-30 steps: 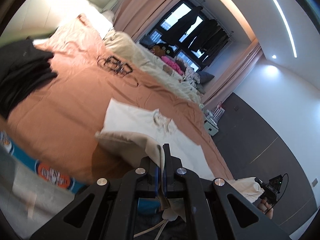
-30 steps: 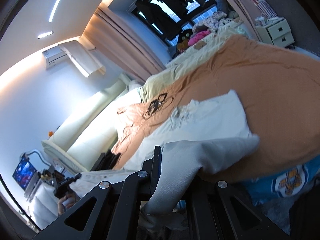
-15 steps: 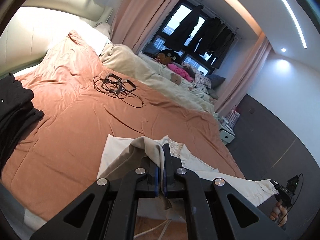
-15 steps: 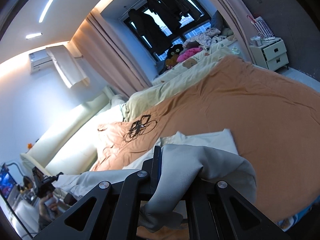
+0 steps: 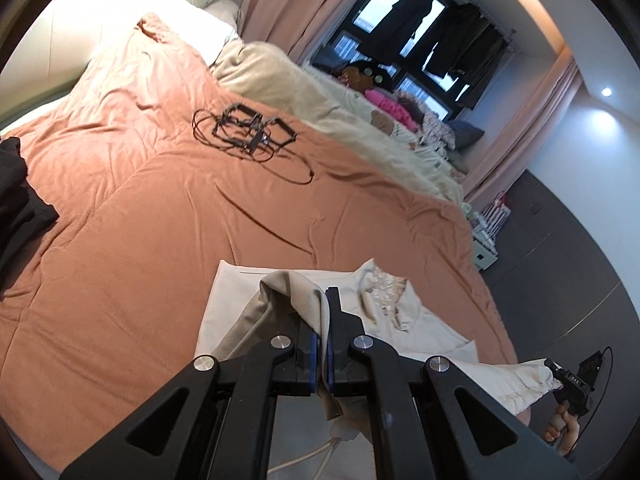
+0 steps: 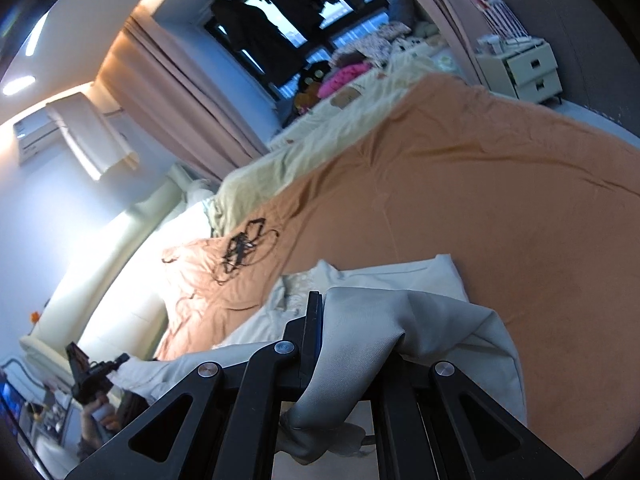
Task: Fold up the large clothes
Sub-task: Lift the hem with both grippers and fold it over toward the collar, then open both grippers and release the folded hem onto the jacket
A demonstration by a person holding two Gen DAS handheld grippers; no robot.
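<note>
A large cream garment (image 5: 404,332) lies partly on the orange bedspread (image 5: 160,200), its lace collar toward the bed's middle. My left gripper (image 5: 323,300) is shut on a fold of its fabric and holds it up over the part lying flat. My right gripper (image 6: 344,312) is shut on another fold of the same garment (image 6: 384,320), which drapes over the right finger and hides it. Each view shows the other hand-held gripper, the right one (image 5: 576,380) and the left one (image 6: 92,368), at the garment's far end.
A tangle of black cables (image 5: 248,132) lies mid-bed. A pile of black clothes (image 5: 16,200) sits at the left edge. A cream duvet (image 5: 320,92) and pink items run along the far side. A white nightstand (image 6: 520,68) stands by the dark wall.
Both grippers have carried the held fabric forward over the bed, toward the collar. The blue patterned bed side has dropped out of view and the garment is doubled over itself.
</note>
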